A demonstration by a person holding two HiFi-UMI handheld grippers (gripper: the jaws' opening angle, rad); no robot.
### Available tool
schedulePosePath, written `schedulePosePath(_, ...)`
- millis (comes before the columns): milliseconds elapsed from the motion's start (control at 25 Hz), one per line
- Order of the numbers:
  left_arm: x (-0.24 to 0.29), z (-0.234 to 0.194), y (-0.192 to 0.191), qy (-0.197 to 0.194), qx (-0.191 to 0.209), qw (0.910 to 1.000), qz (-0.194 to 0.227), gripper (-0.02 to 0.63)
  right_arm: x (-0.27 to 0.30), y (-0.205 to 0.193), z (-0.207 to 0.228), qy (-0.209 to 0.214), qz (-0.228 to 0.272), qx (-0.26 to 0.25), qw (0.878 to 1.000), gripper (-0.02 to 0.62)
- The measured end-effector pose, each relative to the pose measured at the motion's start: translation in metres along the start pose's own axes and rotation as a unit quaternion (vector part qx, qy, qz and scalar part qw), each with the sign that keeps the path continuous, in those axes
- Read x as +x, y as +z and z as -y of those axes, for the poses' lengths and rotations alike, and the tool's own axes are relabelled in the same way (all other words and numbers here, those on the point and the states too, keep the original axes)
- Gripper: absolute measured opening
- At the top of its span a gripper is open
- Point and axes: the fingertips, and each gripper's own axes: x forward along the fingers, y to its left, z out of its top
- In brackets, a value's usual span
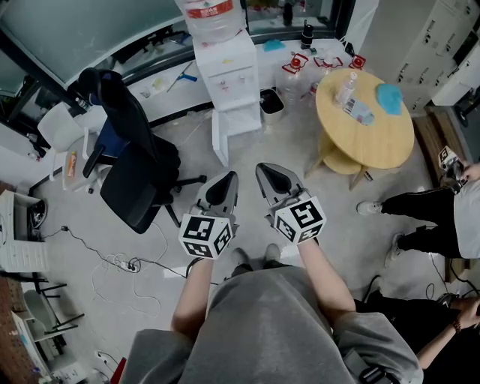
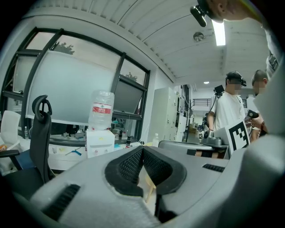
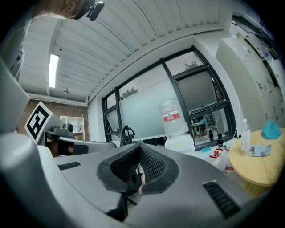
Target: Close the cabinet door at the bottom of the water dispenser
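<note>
The white water dispenser (image 1: 229, 75) stands against the window wall with a bottle (image 1: 212, 16) on top. Its bottom cabinet door (image 1: 220, 139) hangs open, swung out toward me. Both grippers are held side by side in front of my body, well short of the dispenser and pointing at it. The left gripper (image 1: 227, 178) is shut with nothing in it, and the right gripper (image 1: 264, 169) is shut and empty too. In the left gripper view the dispenser (image 2: 100, 143) shows beyond the closed jaws (image 2: 142, 149). The right gripper view has the dispenser (image 3: 180, 143) past its jaws (image 3: 140, 147).
A black office chair (image 1: 131, 157) stands left of the dispenser. A round wooden table (image 1: 367, 112) with a bottle and blue cloth is at the right, with water jugs (image 1: 292, 75) and a bin (image 1: 271, 101) behind it. Cables (image 1: 124, 262) lie on the floor. A seated person's legs (image 1: 420, 217) are at the right.
</note>
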Motion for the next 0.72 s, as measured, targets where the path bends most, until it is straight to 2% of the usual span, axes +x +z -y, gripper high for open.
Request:
schedulePosePath(440, 0.017, 0.007, -0.018, 0.023, -0.006, 0.9996, -0.015, 0.006, -0.005, -0.016, 0.022, 0.015, -0.011, 0.019, 1.000, 0.011)
schedulePosePath(720, 0.038, -0.025, -0.022, 0.024, -0.009, 0.9993, -0.025, 0.006, 0.024, -0.029, 0.040, 0.006, -0.021, 0.033, 0.999, 0.011)
